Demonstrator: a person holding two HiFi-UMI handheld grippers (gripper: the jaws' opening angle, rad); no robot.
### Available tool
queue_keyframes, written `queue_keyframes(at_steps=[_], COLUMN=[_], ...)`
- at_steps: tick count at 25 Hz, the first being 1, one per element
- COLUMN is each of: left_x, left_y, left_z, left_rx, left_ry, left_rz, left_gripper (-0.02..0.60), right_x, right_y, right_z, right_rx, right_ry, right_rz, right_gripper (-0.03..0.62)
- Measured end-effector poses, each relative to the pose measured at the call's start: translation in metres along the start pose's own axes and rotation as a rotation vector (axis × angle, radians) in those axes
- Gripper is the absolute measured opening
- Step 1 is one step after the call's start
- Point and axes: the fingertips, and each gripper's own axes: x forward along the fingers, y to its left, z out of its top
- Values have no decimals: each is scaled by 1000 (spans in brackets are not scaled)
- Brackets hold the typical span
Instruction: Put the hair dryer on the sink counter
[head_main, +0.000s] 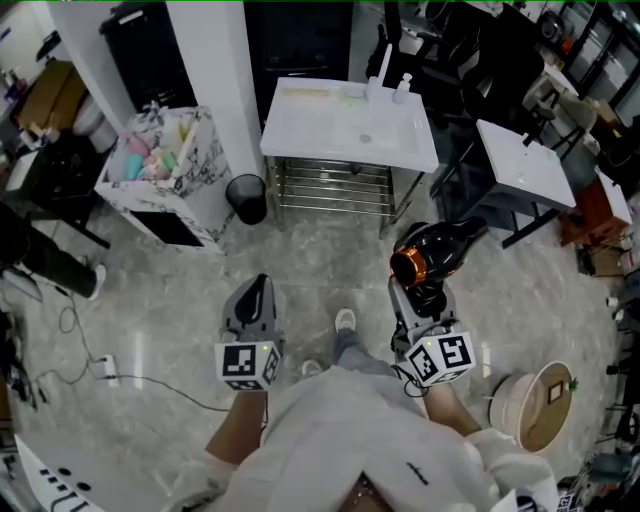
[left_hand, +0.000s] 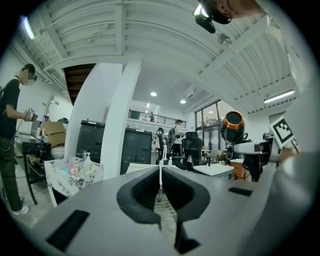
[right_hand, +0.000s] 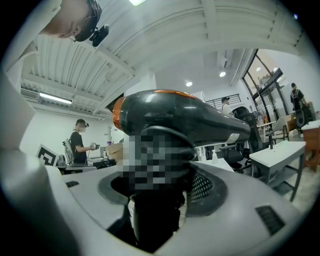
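The right tongs (head_main: 420, 297) are clamped partway closed on the handle of the dryer (head_main: 436, 254). Its black body and orange ring stand above the jaws at 2 o'clock from the person's shoe (head_main: 344, 320). The right gripper view shows the pads pressed on the handle from both sides. The left tongs (head_main: 257, 288) are closed with nothing between them, at 10 o'clock from the shoe.

The counter (head_main: 310, 125) lies well apart from both tongs, at 12 o'clock, so the whole carry appears to remain.

The heavy end of the dryer rides above the grip. A jolt could likely swing it round in the pads or slip it out onto the hard floor.

The basin (head_main: 365, 128) takes up the counter's right half. A release there would probably let the dryer slide into the bowl, while the flat left half looks safer.

The tap (head_main: 383, 63) and a bottle (head_main: 403, 88) stand at the back edge, at 1 o'clock on the counter. A long reach could knock the bottle over.

A second white table (head_main: 525, 160) at 2 o'clock is nearer the dryer and could be mistaken for the target.

The rack (head_main: 330, 190) under the counter and a bin (head_main: 246, 198) at 11 o'clock could catch a foot or a low-carried gripper.
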Motion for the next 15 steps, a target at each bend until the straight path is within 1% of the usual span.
queue_keyframes(at_steps=[5,9,15], left_x=[-7,-4,26], left_y=[-7,-10,-11], left_z=[2,-1,-7], left_rx=[-6,0,20], left_ry=[-5,-11,-3], left_rz=[11,21,24], left_gripper=[34,34,34], right_x=[3,9,31], right_y=[6,2,-20], right_z=[2,-2,-12], right_rx=[1,12,33], right_ry=[4,-6,-10], right_rz=[42,63,73], right_gripper=[282,282,282])
